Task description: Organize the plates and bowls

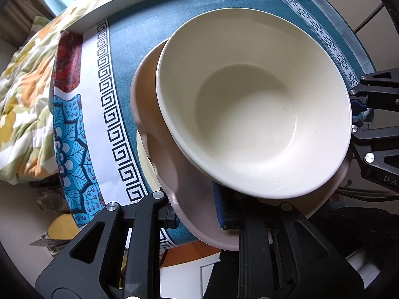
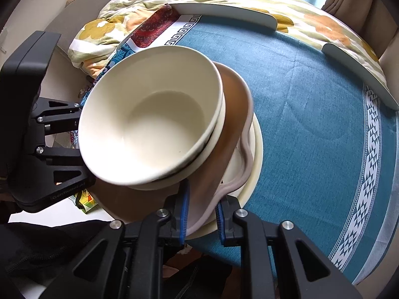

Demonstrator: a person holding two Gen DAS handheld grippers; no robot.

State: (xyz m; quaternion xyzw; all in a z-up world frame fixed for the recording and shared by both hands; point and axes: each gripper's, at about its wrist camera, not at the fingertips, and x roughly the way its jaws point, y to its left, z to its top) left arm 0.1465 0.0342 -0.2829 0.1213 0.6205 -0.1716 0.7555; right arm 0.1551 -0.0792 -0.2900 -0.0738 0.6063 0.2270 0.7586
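Two nested cream bowls (image 1: 251,104) (image 2: 149,127) sit on a pink wavy-rimmed plate (image 1: 159,134) (image 2: 234,114), which lies over a cream plate (image 1: 147,167) (image 2: 258,154). The stack is tilted above the blue tablecloth (image 1: 139,32) (image 2: 311,104). My left gripper (image 1: 197,211) is shut on the pink plate's near rim. My right gripper (image 2: 202,214) is shut on the rims of the pink plate and the cream plate. Each gripper shows at the side of the other's view, the right one (image 1: 359,114) and the left one (image 2: 82,134).
The round table has raised white edge pieces (image 2: 224,12) (image 1: 119,5) at the far side. A floral quilt (image 2: 286,7) (image 1: 22,94) lies beyond the table. The tablecloth's patterned white border (image 1: 107,99) (image 2: 374,162) runs near the table edges.
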